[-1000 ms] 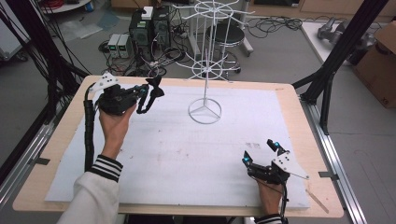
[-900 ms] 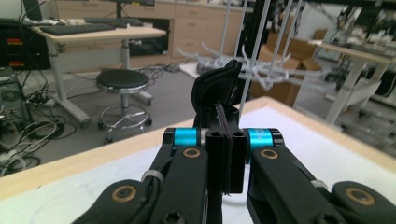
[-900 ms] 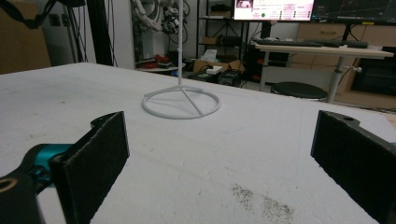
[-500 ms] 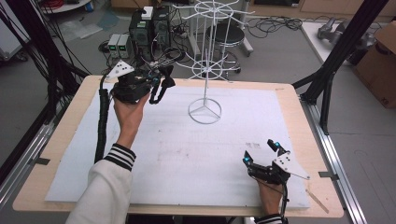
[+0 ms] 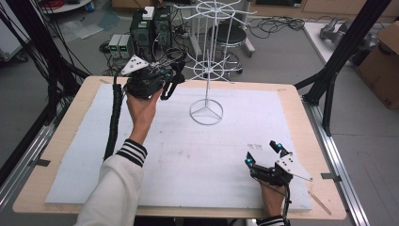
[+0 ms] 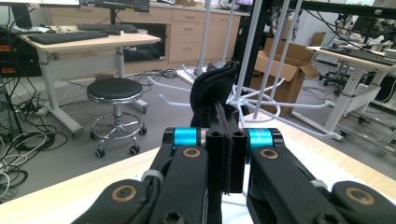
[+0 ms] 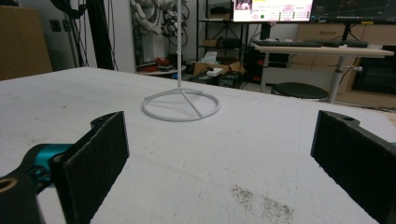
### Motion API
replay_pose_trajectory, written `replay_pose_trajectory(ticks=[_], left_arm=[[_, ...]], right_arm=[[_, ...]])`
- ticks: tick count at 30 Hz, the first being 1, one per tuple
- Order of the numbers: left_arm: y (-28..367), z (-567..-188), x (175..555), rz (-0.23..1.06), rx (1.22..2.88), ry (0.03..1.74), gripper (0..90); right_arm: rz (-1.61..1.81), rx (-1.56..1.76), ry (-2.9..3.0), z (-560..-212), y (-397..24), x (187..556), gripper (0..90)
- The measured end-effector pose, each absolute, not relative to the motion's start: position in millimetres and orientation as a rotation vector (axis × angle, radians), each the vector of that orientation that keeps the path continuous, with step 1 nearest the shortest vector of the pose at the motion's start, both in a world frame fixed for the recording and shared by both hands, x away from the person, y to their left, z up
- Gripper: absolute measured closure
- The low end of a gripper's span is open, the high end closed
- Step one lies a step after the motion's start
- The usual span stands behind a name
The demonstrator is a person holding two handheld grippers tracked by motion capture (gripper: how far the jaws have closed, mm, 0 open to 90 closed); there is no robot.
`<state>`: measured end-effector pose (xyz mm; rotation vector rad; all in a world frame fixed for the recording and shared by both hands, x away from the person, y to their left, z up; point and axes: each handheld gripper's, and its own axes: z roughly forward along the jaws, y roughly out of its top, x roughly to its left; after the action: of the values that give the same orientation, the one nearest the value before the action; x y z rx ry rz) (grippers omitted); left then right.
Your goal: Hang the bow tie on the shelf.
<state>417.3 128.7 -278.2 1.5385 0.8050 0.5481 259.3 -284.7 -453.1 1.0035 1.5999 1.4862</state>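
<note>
A white wire rack [image 5: 207,70] with spoked tiers stands on a ring base [image 5: 205,112] at the back middle of the white sheet. My left gripper [image 5: 170,81] is raised at the table's back edge, just left of the rack's lower tier. It is shut on a thin black cloth piece [image 6: 212,88] that sticks up past the jaws; the left gripper [image 6: 226,158] has the rack's arms [image 6: 261,100] right behind the cloth. My right gripper [image 5: 262,154] rests near the front right, open and holding nothing. Beyond the right gripper [image 7: 219,154] is the ring base [image 7: 180,106].
A white sheet [image 5: 155,155] covers the wooden table [image 5: 61,141]. Black frame posts [image 5: 329,89] rise at the right edge and the far left. Computer boxes [image 5: 150,28] and a stool [image 5: 230,35] stand on the floor behind the table.
My left gripper has risen and moved right toward the rack, carrying the black cloth. The right gripper has stayed still and open.
</note>
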Motion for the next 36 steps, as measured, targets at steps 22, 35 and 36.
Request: replay_pose_trajectory(ticks=[22, 35, 36], left_arm=[[101.1, -276.7, 416.0, 0.545, 1.538, 0.82, 89.5], [82.1, -279.4, 416.1, 0.545, 1.552, 0.824, 89.5], [81.6, -279.6, 416.3, 0.547, 1.555, 0.823, 89.5]], right_arm=[[1.49, 1.005, 1.598, -453.2, -284.7, 259.3, 3.2], [1.493, 1.007, 1.598, -453.2, -285.0, 259.3, 3.2], [1.493, 1.009, 1.597, -453.2, -285.0, 259.3, 3.2]])
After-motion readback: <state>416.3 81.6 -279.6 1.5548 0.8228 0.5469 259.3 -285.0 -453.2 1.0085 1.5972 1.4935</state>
